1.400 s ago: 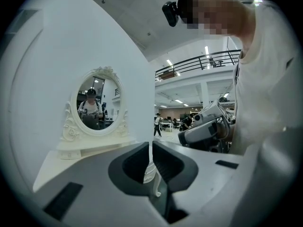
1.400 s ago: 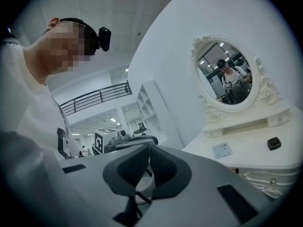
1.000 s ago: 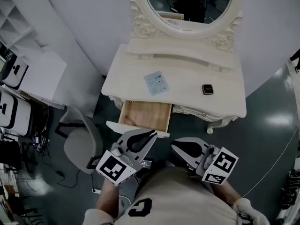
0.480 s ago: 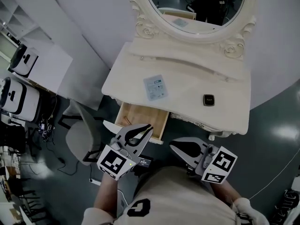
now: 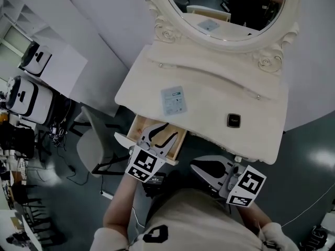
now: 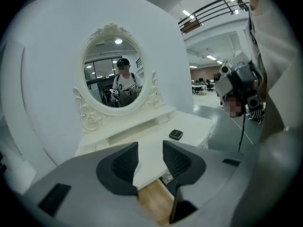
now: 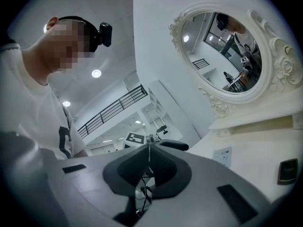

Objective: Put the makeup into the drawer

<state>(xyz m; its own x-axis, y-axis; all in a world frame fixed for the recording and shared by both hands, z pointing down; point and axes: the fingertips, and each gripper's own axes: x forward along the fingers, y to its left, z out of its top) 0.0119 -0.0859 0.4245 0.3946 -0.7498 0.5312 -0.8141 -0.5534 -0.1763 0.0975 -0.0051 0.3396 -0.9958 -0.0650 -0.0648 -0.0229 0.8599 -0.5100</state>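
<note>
A small black compact (image 5: 234,121) and a pale blue packet (image 5: 173,100) lie on the cream dressing table (image 5: 209,95). Its left drawer (image 5: 140,125) stands pulled out, showing a wooden floor. My left gripper (image 5: 164,134) hangs over the drawer's front, jaws opening, nothing between them. In the left gripper view the gripper (image 6: 150,160) points past the drawer's wood (image 6: 154,200) toward the compact (image 6: 176,135). My right gripper (image 5: 201,167) stays shut and empty in front of the table. From the right gripper (image 7: 148,162), the compact (image 7: 288,170) and packet (image 7: 222,156) show at the right.
An oval mirror (image 5: 230,7) in a carved frame rises at the table's back. A grey chair (image 5: 94,148) stands left of the drawer. White machines (image 5: 26,95) and cables sit on the floor at the far left.
My left gripper moved forward and down over the open drawer, and its jaws went from shut to open. The right gripper barely shifted in the picture.
</note>
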